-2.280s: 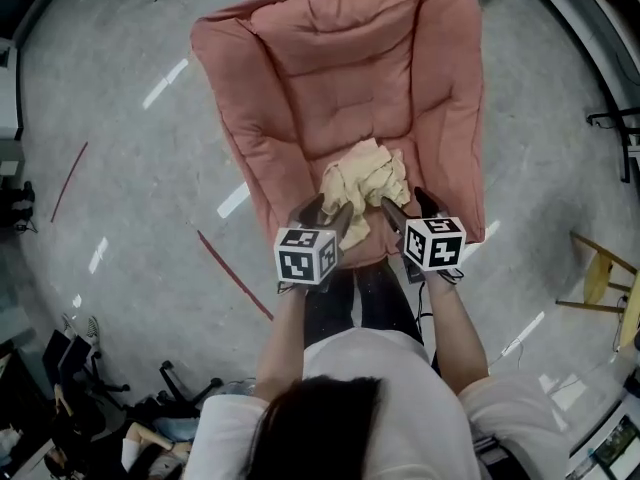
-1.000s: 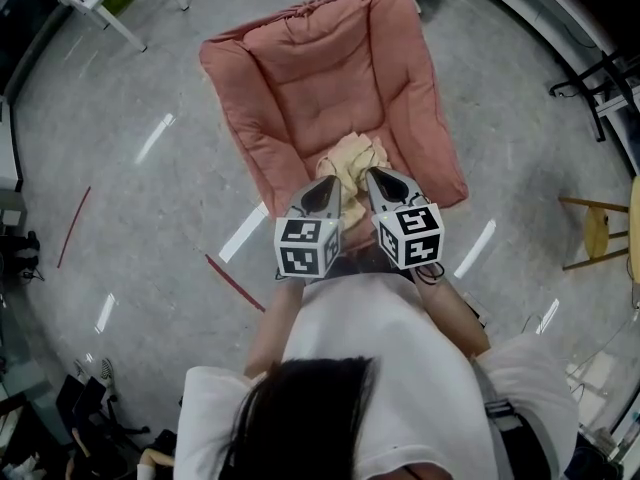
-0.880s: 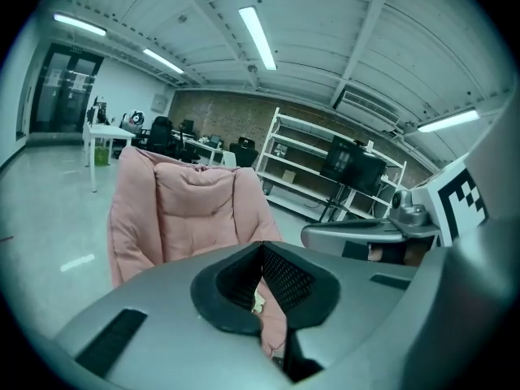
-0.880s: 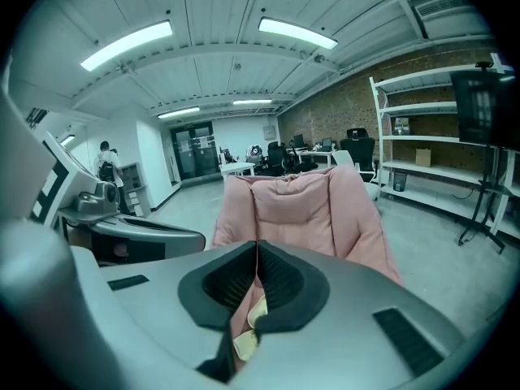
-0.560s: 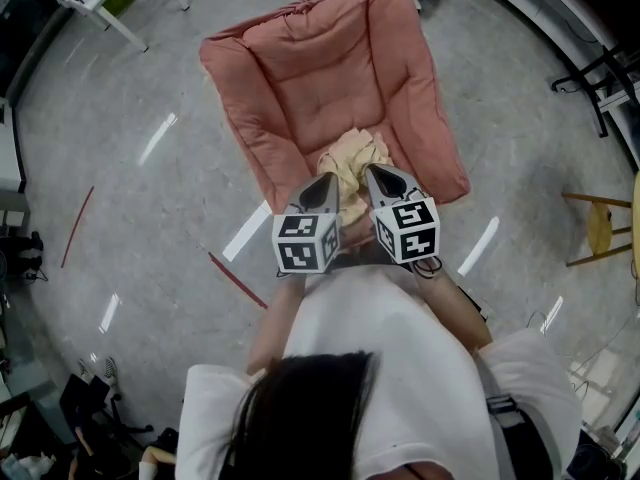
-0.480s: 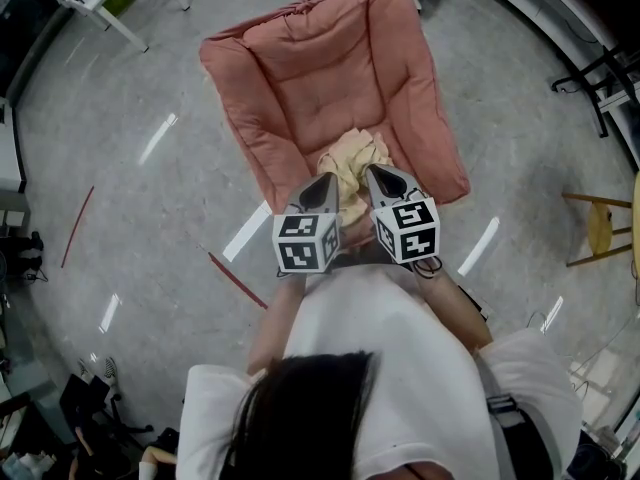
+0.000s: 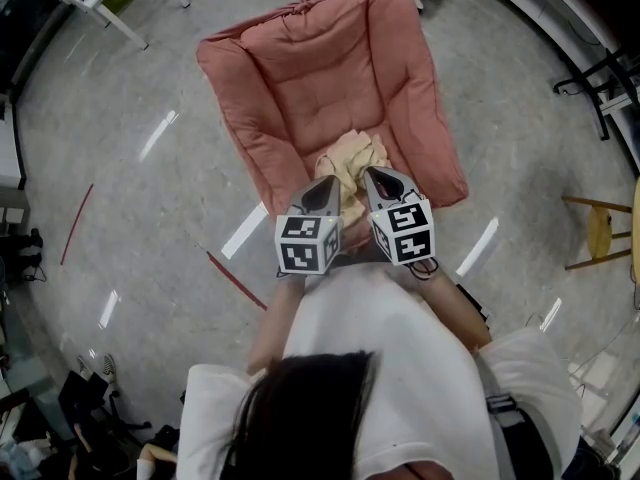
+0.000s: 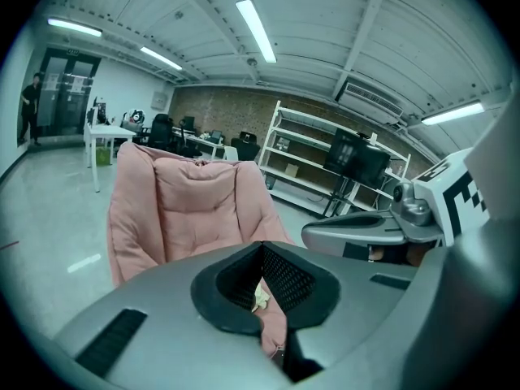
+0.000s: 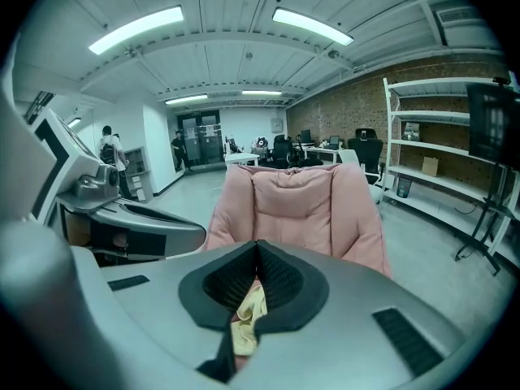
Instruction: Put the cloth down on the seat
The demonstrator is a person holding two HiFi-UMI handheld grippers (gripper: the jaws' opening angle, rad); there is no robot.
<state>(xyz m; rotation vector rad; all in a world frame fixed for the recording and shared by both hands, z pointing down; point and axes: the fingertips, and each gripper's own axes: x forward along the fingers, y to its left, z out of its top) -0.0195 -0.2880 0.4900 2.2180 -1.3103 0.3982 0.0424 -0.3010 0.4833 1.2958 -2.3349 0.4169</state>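
Two grippers are seen in the head view, held side by side just before the front edge of the pink padded seat point(image 7: 320, 78). The cloth point(image 7: 352, 152) is found lying on the seat cushion, near its front, just beyond the tips of the left gripper point(image 7: 322, 185) and the right gripper point(image 7: 371, 175). Its near edge is covered by them. It is shown as a pale yellow, crumpled heap, bunched rather than spread flat.

In the left gripper view, the jaws are pressed together at their tips, and nothing is pinched between the pads. Through the gap behind the tips only a small pale scrap of the cloth point(image 8: 259, 297) is glimpsed, with the seat point(image 8: 195, 210) beyond.

In the right gripper view, the jaws are likewise closed tip to tip. More of the cloth point(image 9: 247, 319) is visible through the gap, soft and folded. It is judged to lie below the jaws rather than to be gripped.

The placing is judged done: the cloth rests on the seat, and at most the grippers are left to be drawn away.
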